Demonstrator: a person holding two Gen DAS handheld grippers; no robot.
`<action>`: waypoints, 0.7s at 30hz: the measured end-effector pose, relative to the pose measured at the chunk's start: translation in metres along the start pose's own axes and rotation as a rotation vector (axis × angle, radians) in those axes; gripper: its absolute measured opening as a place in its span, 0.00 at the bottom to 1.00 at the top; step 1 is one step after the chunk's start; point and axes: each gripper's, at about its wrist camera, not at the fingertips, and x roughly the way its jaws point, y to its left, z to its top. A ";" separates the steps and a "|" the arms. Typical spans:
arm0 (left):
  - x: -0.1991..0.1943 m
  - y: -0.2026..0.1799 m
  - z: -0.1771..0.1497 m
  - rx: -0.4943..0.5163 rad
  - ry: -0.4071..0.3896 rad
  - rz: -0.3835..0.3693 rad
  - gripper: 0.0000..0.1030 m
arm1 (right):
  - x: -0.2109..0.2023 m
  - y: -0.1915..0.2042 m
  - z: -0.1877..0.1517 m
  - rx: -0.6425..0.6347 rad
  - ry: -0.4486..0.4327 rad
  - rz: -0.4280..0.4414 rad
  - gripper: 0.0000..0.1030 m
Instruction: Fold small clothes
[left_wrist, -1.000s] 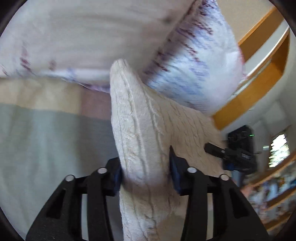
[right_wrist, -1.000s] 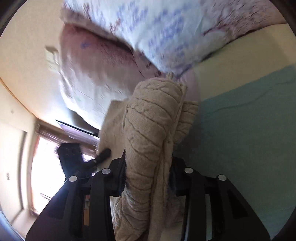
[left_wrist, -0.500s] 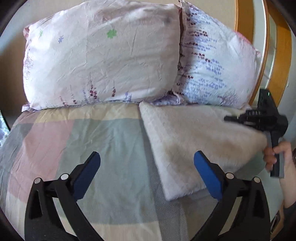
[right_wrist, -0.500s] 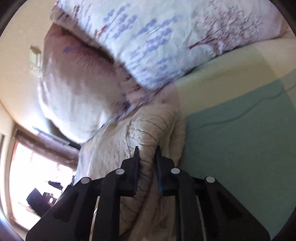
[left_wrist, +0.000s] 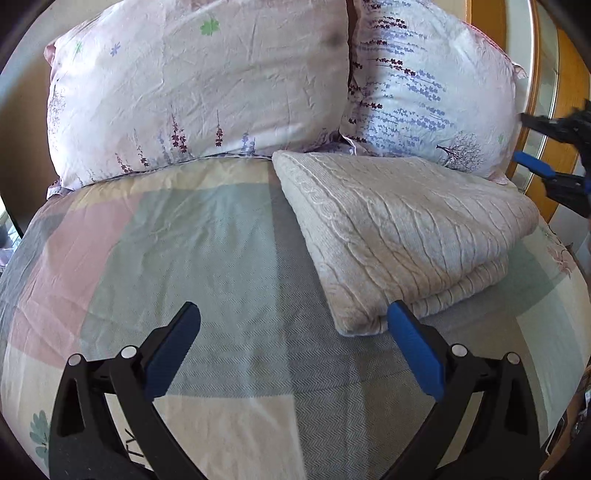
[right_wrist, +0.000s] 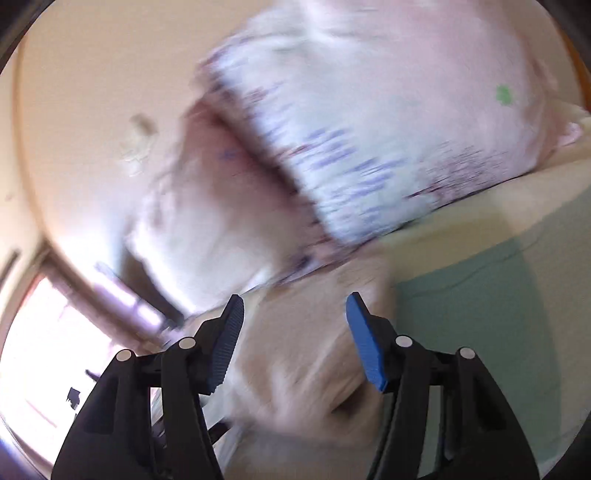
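Cream sweater (left_wrist: 399, 229) beside left tool (left_wrist: 291, 314)

The right wrist view is smeared by motion: the sweater (right_wrist: 306, 354) and pillows (right_wrist: 369, 147) lack detail. In the left wrist view, the right hand-held gripper (left_wrist: 554, 155) is cut off by the frame edge.

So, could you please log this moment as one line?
left hand-held gripper: open, empty | right hand-held gripper: open, empty | cream knit sweater: folded, on bedspread by pillows

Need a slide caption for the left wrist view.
Open left claw hovers over patchwork bedspread beside a folded cream cable-knit sweater lying below two floral pillows.
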 end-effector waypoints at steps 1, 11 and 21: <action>0.001 -0.001 0.000 0.002 0.005 -0.003 0.98 | 0.003 0.008 -0.010 -0.024 0.030 0.018 0.59; -0.004 -0.015 -0.004 0.002 0.002 0.003 0.98 | 0.025 -0.011 -0.074 -0.093 0.097 -0.257 0.67; 0.018 -0.041 -0.009 0.061 0.114 0.067 0.98 | 0.054 0.018 -0.128 -0.296 0.212 -0.586 0.86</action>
